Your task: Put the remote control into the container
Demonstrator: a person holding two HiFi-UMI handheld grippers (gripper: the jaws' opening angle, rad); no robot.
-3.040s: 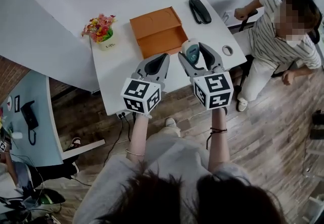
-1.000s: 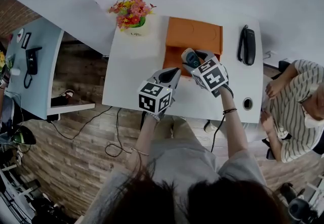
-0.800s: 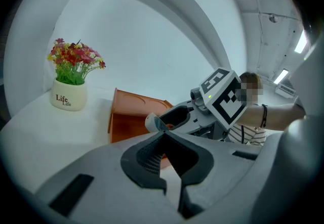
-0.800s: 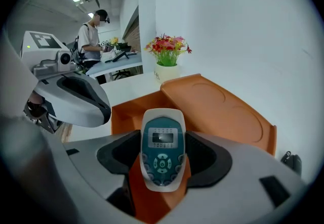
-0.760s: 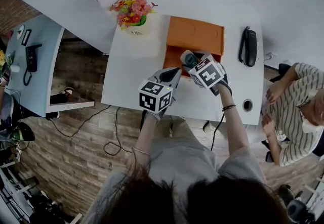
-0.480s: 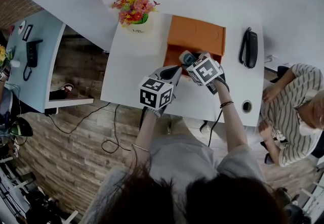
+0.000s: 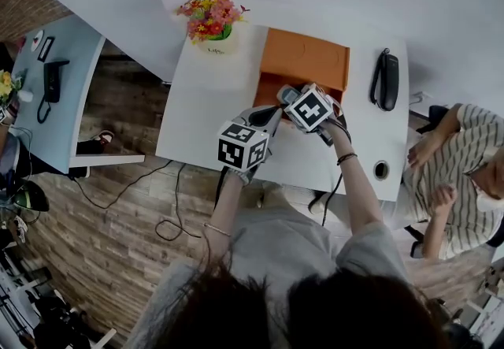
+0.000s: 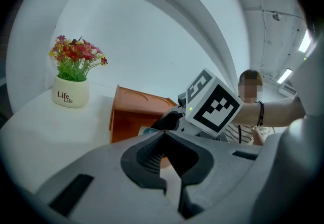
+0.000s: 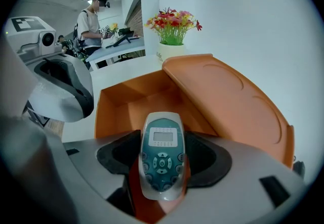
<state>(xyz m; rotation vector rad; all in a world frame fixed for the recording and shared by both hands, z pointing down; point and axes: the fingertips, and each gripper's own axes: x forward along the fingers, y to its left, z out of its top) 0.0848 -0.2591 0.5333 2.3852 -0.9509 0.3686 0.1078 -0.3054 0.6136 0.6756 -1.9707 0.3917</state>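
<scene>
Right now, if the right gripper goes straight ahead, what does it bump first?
Probably the inside of the open orange box; the grey-and-teal remote control in the right gripper would touch first. Depth is unclear.

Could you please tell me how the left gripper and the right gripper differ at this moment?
The right gripper is clamped on the remote control, while the left gripper has its jaws together on nothing. The right gripper holds its load over the front of the open orange box; the left gripper sits just short of the box, over the white table. Both point toward the box.
</scene>
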